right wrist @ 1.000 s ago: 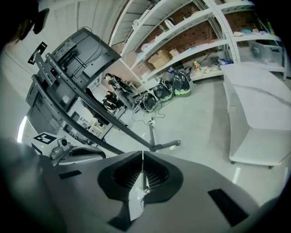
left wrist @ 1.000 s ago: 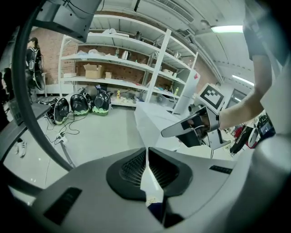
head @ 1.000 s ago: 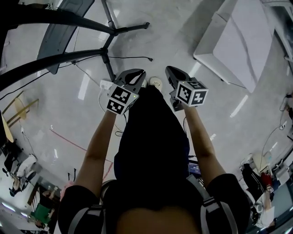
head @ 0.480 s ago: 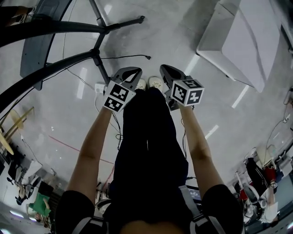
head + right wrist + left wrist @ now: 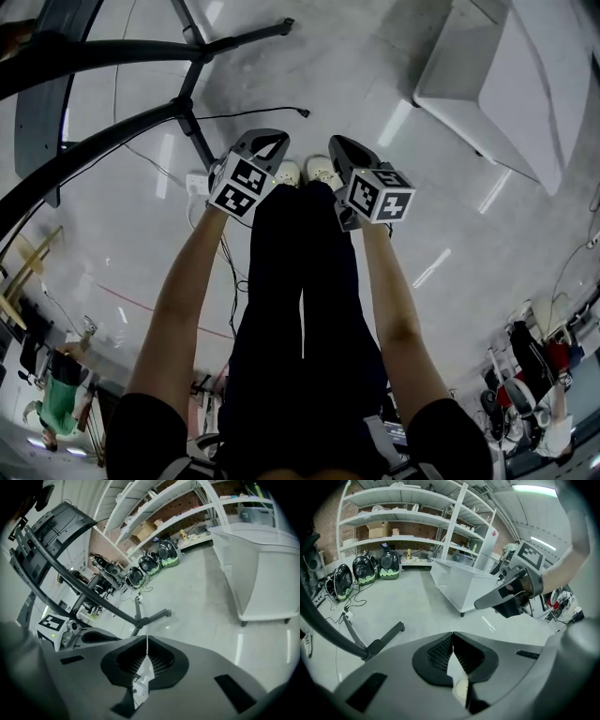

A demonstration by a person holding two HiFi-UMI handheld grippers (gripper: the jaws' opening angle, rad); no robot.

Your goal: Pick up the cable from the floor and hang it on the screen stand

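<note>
A thin black cable (image 5: 253,113) lies on the grey floor, running from the screen stand's dark legs (image 5: 192,89) to a plug end on the right. My left gripper (image 5: 270,143) and right gripper (image 5: 337,148) are held side by side at waist height above my shoes, a little nearer than the cable. Both are shut with nothing between the pads. In the left gripper view the left gripper (image 5: 452,634) points past a stand leg (image 5: 377,641). In the right gripper view the right gripper (image 5: 147,638) faces the stand base (image 5: 150,618) and the tilted screen (image 5: 51,522).
A white table (image 5: 506,84) stands at the upper right. A white power strip (image 5: 197,184) with more leads lies beside the stand. Shelving (image 5: 408,522) and several helmet-like devices (image 5: 365,571) line the far wall.
The view has crept forward, so the stand and cable sit slightly nearer the grippers. Both shoes now show side by side. Both grippers stay shut and empty.
</note>
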